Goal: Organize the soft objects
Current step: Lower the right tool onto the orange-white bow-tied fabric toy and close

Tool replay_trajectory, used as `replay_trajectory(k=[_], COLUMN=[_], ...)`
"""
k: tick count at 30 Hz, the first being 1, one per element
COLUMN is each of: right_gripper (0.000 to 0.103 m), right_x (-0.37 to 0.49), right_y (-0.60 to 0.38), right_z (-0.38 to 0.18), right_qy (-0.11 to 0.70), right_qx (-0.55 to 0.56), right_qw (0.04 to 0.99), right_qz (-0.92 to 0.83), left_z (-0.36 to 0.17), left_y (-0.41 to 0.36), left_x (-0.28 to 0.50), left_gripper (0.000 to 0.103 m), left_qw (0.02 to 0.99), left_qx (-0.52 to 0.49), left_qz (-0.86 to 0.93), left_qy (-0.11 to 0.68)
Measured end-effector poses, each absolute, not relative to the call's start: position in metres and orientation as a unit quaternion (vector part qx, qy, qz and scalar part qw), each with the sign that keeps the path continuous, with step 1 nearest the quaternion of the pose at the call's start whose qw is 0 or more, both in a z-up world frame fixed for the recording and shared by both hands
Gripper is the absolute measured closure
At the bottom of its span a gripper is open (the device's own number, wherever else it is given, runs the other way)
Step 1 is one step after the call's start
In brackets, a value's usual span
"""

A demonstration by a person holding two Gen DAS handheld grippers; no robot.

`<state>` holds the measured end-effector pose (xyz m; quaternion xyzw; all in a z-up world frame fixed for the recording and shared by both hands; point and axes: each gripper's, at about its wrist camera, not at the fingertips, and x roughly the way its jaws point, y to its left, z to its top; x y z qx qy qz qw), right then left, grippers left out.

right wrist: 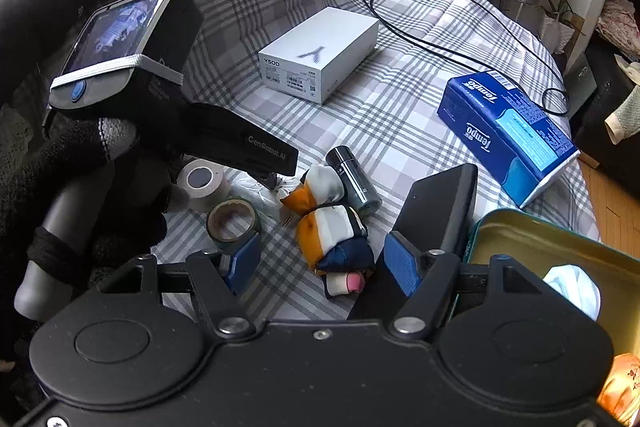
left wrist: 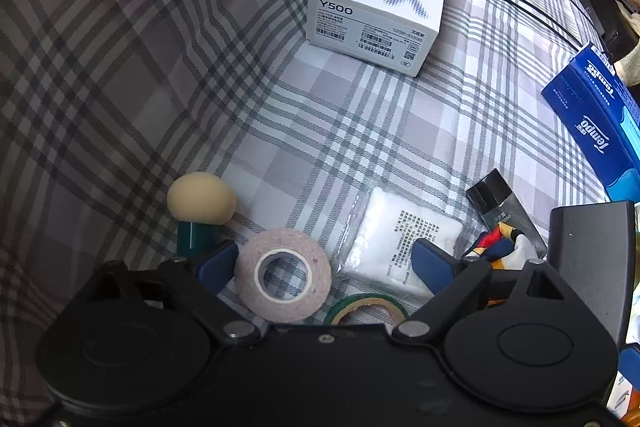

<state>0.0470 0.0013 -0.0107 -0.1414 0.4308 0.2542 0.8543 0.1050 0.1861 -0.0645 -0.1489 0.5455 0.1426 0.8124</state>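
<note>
On a plaid bedspread (left wrist: 360,131), the left gripper (left wrist: 324,263) is held spread around a pink bandage roll (left wrist: 282,274), lower centre, pads not touching. The right gripper (right wrist: 320,263) is spread around a folded patterned cloth (right wrist: 336,231), lower centre.

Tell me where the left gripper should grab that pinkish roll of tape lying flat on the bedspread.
Take the pinkish tape roll across its outer wall from above. It lies flat, hole up, between the open left gripper fingers, with the green tape roll close beside it.
</note>
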Motion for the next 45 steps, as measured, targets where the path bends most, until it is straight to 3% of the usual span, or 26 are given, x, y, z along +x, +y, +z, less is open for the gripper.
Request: replay_trajectory(k=[8, 18, 40, 45], right_gripper=[0.038, 0.037, 0.036, 0.052], right_x=[0.057, 0.071, 0.076, 0.082], right_y=[0.026, 0.043, 0.048, 0.046], right_z=[-0.037, -0.066, -0.081, -0.078], right_qy=[0.431, 0.435, 0.433, 0.453], right_qx=[-0.196, -0.23, -0.264, -0.25], right_qw=[0.84, 0.836, 0.83, 0.826], right_qz=[0.266, 0.245, 0.23, 0.221], left_z=[-0.064, -0.069, -0.074, -0.073], left_y=[0.195, 0.199, 0.202, 0.202], left_x=[0.097, 0.098, 0.106, 0.1], left_gripper=[0.013, 0.0, 0.0, 0.001], left_qw=[0.803, 0.798, 0.801, 0.793], left_qx=[-0.179, -0.19, -0.208, -0.217], left_qz=[0.143, 0.146, 0.134, 0.137], left_qy=[0.55, 0.553, 0.545, 0.553])
